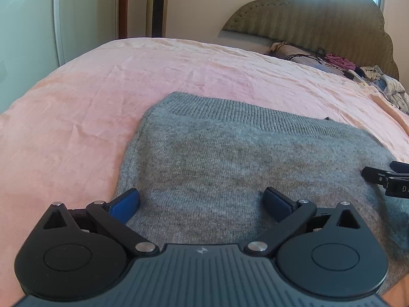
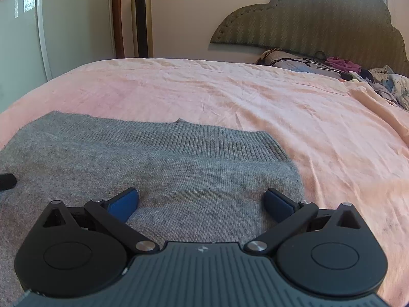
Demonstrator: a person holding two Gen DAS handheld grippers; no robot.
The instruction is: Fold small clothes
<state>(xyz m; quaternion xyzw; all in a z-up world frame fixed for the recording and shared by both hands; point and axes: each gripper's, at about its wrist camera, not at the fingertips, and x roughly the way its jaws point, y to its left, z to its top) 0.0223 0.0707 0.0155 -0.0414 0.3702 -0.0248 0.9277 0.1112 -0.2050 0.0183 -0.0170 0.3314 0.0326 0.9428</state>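
1. A grey knitted garment (image 1: 230, 168) is lying flat on the pink bedspread (image 1: 76, 117), its ribbed band (image 1: 255, 120) running along the far edge.
2. The left gripper (image 1: 202, 202) is hovering over the garment's near left part with its blue-padded fingers (image 1: 125, 203) spread wide, grasping nothing; whether the pads are touching the knit cannot be told.
3. The right gripper (image 2: 202, 202) is hovering over the near right part of the same garment (image 2: 166, 174), its fingers (image 2: 277, 203) likewise released and holding nothing.
4. In the left wrist view, the right gripper's black tip (image 1: 386, 179) is showing at the right edge, over the garment; in the right wrist view a black tip (image 2: 6, 181) is peeking in at the left edge.
5. At the far right, a padded headboard (image 2: 306, 18) is standing against the wall, with a pillow (image 2: 288, 60), dark cords (image 2: 309, 60) and a heap of loose clothes (image 2: 383, 79) lying below it.
6. A gold tower fan (image 2: 141, 15) is standing beyond the far side of the bed.
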